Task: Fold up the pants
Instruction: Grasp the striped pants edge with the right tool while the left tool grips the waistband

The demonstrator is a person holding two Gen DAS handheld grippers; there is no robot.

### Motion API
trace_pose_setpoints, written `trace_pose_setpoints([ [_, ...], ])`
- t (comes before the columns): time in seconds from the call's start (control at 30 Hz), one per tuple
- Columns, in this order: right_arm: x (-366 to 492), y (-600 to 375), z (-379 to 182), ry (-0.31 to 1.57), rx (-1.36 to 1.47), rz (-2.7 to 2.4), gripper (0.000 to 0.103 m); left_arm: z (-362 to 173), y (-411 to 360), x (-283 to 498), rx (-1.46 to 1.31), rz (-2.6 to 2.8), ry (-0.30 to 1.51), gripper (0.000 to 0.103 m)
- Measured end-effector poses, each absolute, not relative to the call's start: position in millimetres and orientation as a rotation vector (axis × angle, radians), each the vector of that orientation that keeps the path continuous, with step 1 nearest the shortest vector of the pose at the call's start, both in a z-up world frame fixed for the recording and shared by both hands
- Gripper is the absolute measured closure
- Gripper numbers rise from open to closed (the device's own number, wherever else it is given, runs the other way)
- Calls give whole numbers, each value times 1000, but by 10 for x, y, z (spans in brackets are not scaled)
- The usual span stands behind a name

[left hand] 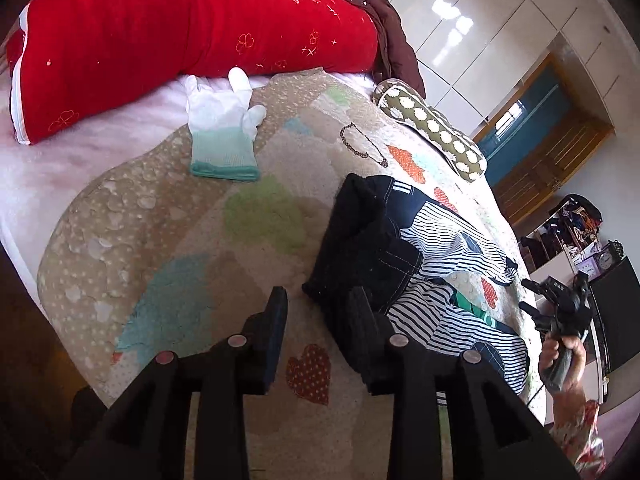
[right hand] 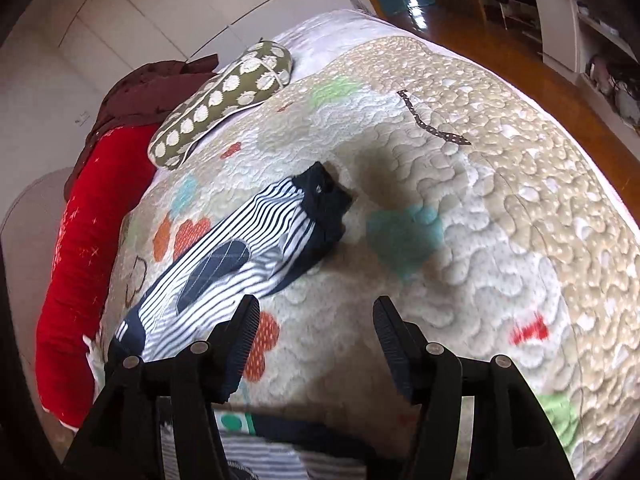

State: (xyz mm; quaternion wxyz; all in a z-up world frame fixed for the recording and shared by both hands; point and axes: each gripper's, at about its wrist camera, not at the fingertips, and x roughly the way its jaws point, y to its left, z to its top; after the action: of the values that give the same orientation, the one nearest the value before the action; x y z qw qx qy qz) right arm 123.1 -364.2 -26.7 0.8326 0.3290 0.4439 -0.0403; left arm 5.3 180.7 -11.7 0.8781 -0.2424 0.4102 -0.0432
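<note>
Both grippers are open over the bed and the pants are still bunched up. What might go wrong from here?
1. The striped pants lie crumpled with layers overlapping, so the left gripper may pinch several layers at once.
2. The right gripper is near the quilt; it may snag the quilt along with a leg.

Bright daylight, glare on glossy wardrobe doors [left hand: 472,20], fisheye-curved edges, slight blur

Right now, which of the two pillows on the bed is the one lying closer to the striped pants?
The olive pillow with cream dots. It lies on the quilt just beyond the striped pants, while the red pillow lies farther off along the bed's edge.
</note>
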Motion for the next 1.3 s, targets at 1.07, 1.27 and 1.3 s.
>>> trace_pose_setpoints([
  [1.07, 427, -3843, 273, 881, 495, 23, 34, 204, 783, 826, -128, -269, 901, 51],
  [1.27, 1221, -3335, 270, 986, 299, 160, 34, 49, 276, 1796, -25, -388, 1009, 51],
  [1.3, 1363, -3293, 247, 996, 282, 168, 34, 22, 212, 1923, -10, -400, 1016, 51],
])
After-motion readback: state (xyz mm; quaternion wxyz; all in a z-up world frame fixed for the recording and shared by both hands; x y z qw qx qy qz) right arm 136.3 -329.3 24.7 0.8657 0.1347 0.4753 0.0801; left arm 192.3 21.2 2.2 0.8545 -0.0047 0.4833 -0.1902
